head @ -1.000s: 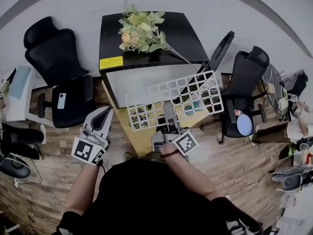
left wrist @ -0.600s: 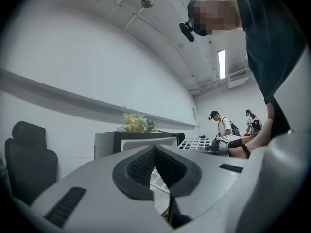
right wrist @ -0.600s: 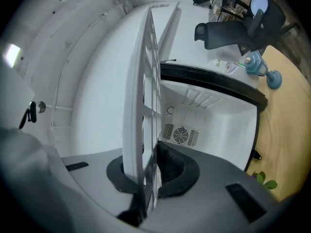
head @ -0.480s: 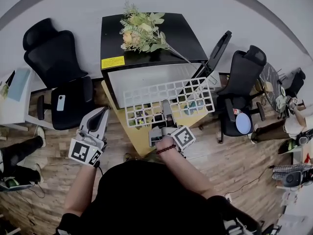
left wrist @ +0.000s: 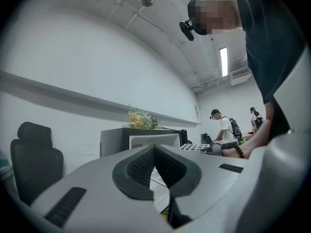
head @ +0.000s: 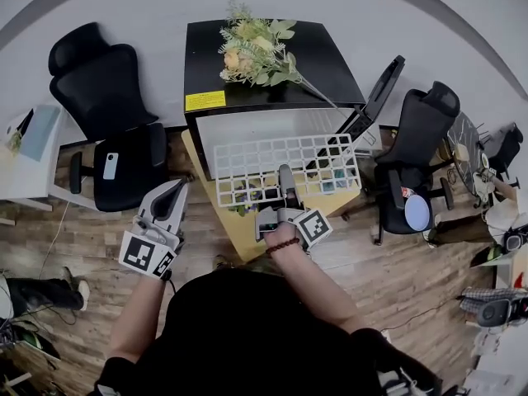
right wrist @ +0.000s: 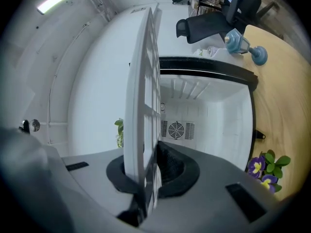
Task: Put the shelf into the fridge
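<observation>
The white grid shelf [head: 285,165] is held level in front of the open black fridge [head: 272,73], its far edge at the mouth of the white interior [head: 264,126]. My right gripper [head: 285,180] is shut on the shelf's near edge. In the right gripper view the shelf [right wrist: 143,96] stands edge-on between the jaws of the right gripper [right wrist: 150,174], with the fridge's interior [right wrist: 206,115] and its back-wall fan straight ahead. My left gripper [head: 173,195] hangs shut and empty to the left of the table; in its own view the left gripper [left wrist: 155,152] shows its pads touching.
The fridge door [head: 375,97] stands open to the right. A bouquet [head: 256,49] lies on the fridge top. The fridge sits on a low wooden table [head: 239,238] bearing purple flowers [right wrist: 265,168] and a blue glass piece [right wrist: 243,43]. Black office chairs [head: 103,97] [head: 417,143] flank it.
The shelf has swung from tilted to level and squared up with the fridge opening. The left gripper has stayed roughly where it was.
</observation>
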`<state>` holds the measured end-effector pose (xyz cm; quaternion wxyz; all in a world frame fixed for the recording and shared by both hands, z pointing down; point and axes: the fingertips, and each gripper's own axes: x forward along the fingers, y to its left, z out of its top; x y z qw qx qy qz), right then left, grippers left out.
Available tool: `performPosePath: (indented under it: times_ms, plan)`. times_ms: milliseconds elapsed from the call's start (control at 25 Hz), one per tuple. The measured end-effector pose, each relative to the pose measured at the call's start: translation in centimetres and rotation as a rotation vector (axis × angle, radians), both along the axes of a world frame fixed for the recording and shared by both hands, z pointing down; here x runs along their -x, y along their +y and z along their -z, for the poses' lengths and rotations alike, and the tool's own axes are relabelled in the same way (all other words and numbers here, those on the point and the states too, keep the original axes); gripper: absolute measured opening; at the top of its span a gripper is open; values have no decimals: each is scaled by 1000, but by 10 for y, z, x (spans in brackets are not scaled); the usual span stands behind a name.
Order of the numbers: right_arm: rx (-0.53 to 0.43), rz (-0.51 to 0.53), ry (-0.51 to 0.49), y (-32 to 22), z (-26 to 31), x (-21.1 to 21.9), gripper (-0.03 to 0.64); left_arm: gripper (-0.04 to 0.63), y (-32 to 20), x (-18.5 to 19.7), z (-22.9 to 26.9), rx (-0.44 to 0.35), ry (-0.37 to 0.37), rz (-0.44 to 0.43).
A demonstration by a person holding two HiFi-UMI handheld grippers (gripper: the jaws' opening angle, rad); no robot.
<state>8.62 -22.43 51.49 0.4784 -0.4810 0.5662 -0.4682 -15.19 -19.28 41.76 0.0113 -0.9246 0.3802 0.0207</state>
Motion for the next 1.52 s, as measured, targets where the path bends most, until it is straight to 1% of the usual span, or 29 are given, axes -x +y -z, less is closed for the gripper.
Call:
performPosePath:
  times_ms: [640, 1120, 1360, 1520]
  plan:
    - [33, -9, -60, -25, -19, 12, 43, 18, -6, 13, -5, 16, -22, 19]
    - [34, -3, -85, -36, -20, 19, 43, 18, -11, 20, -8, 25, -22, 24]
    - [33, 2, -148, -39, -26, 23, 43, 18, -13, 23, -8, 25, -22, 23]
    - [27, 5, -142, -41, -24, 21, 43, 18, -15, 21, -11, 29, -21, 21]
